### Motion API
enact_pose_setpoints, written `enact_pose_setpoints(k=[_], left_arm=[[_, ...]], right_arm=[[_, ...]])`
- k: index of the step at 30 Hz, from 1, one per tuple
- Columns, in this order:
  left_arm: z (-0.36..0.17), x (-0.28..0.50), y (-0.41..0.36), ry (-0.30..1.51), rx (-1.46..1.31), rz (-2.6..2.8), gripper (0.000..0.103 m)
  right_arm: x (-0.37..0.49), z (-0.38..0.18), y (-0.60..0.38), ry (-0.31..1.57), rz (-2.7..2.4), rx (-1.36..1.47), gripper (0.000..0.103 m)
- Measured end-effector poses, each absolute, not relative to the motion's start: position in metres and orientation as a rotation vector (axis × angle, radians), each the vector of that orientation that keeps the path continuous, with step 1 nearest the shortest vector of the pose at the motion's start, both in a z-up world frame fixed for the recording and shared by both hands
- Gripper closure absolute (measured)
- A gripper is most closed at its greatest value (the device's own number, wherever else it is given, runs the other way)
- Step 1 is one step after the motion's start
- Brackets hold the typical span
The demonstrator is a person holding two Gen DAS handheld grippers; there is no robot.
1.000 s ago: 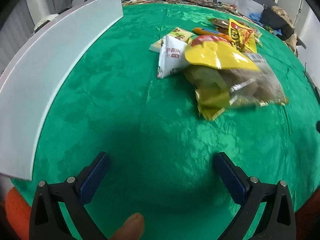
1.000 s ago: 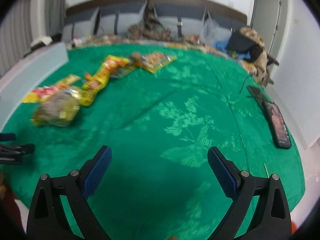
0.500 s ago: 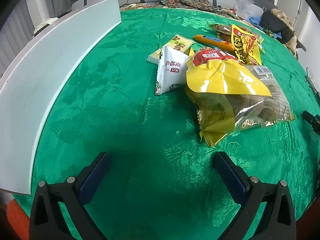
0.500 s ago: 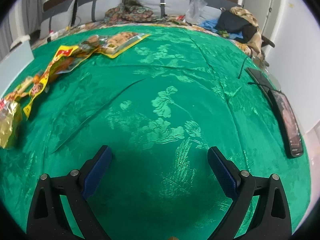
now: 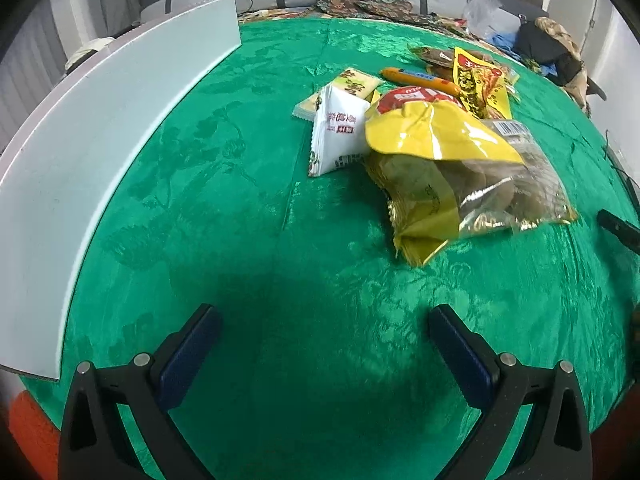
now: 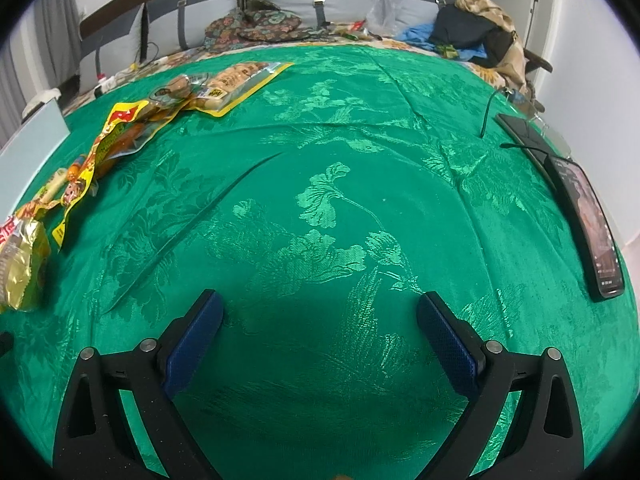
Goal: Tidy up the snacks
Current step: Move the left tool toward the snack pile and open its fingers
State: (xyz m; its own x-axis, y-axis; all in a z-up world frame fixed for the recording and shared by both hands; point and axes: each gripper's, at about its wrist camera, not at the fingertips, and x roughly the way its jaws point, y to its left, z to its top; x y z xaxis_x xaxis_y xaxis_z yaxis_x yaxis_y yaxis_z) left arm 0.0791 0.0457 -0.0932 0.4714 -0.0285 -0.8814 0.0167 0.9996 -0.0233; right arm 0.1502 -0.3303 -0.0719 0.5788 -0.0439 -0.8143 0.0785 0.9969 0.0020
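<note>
Left tool (image 5: 320, 344) and right tool (image 6: 318, 326) hover with jaws apart, empty. Snack packets (image 5: 452, 168) lie heaped on the desk (image 5: 248, 208), presumably awaiting sorting.

Little can be read. The white packet (image 5: 336, 136) carries red Chinese characters down its face, too small to make out. Right of it, the big yellow bag (image 5: 452, 168) shows a barcode label at its upper right corner, digits illegible. Behind the white packet, the yellow-red packet (image 5: 478, 80) bears large Chinese characters, also unreadable at this size.
</note>
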Motion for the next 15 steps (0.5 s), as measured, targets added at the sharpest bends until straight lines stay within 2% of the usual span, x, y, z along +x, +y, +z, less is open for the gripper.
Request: enact_pose_setpoints(k=[9, 15], left_arm=[[-0.054, 0.085, 0.086, 0.996, -0.33, -0.131, 0.0], [-0.012, 0.124, 0.065, 0.953, -0.261, -0.209, 0.001]], right_arm=[[0.15, -0.072, -0.331, 0.951, -0.071, 0.04, 0.003], [0.15, -0.072, -0.331, 0.951, -0.071, 0.04, 0.003]])
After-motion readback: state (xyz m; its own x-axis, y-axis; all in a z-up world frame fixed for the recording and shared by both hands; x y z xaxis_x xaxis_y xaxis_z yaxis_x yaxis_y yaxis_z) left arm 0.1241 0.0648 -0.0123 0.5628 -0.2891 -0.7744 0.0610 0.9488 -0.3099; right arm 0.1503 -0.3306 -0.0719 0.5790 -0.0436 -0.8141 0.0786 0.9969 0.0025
